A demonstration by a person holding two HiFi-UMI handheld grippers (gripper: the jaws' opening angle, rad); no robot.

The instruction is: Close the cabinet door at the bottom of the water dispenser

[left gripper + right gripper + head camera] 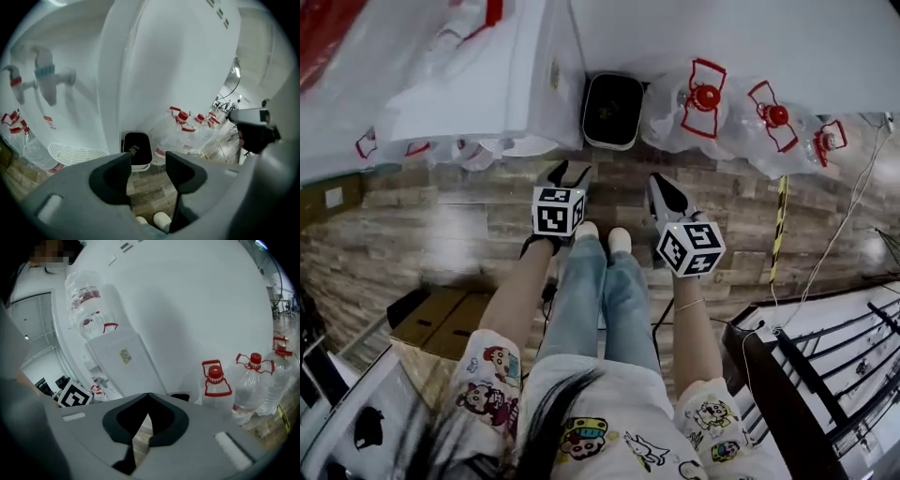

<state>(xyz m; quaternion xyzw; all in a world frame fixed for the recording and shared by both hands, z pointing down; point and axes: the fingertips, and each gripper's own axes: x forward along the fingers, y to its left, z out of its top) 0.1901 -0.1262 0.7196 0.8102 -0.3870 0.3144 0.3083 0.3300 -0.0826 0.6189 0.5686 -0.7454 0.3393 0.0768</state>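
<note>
Fingers (110, 178) stood released on left gripper (570, 174), nothing between | right gripper (664, 192) clenched empty | water dispenser (478, 84) loomed ahead-left, bottom door out of sight | black bin (612, 108) just beside it, water bottles (712, 112) further right along wall

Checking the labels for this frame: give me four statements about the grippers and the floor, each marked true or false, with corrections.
1. The left gripper has its jaws apart with nothing between them. True.
2. The right gripper grips a bottle. False: its jaws are together and empty.
3. A black bin stands on the floor between the water dispenser and the bottles. True.
4. The bottles have blue caps. False: the caps are red.
</note>
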